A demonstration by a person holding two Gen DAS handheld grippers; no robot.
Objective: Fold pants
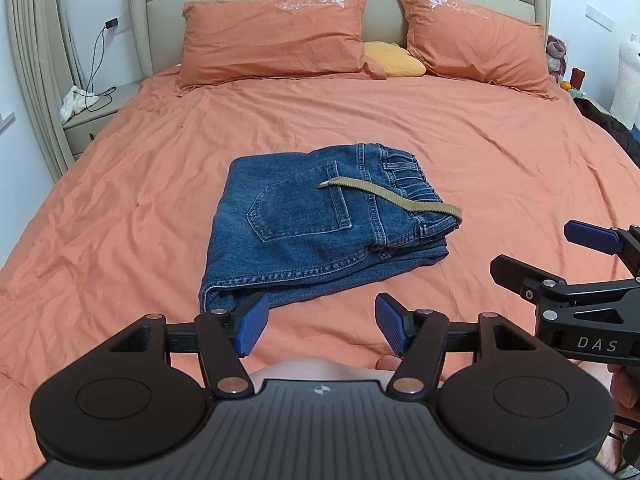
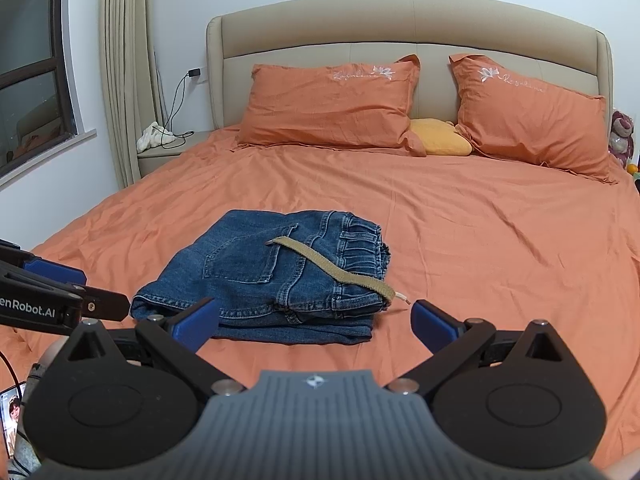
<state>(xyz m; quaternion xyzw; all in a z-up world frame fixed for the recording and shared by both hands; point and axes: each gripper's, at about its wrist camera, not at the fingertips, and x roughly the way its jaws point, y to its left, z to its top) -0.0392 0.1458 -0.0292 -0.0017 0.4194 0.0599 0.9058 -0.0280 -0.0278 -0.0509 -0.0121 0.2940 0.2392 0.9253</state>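
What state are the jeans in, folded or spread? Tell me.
Folded. The jeans lie as a compact stack on the bed, layered edges showing at the near side, back pocket on top.

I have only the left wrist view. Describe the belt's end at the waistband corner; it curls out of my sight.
Observer: The olive belt drops off the corner of the folded jeans, and a pale cord tip pokes out of it over the orange sheet.
Operator: Now report the right tongs; I see one pad.
Observer: The right tongs are open, with both blue pads wide apart and gripping nothing.
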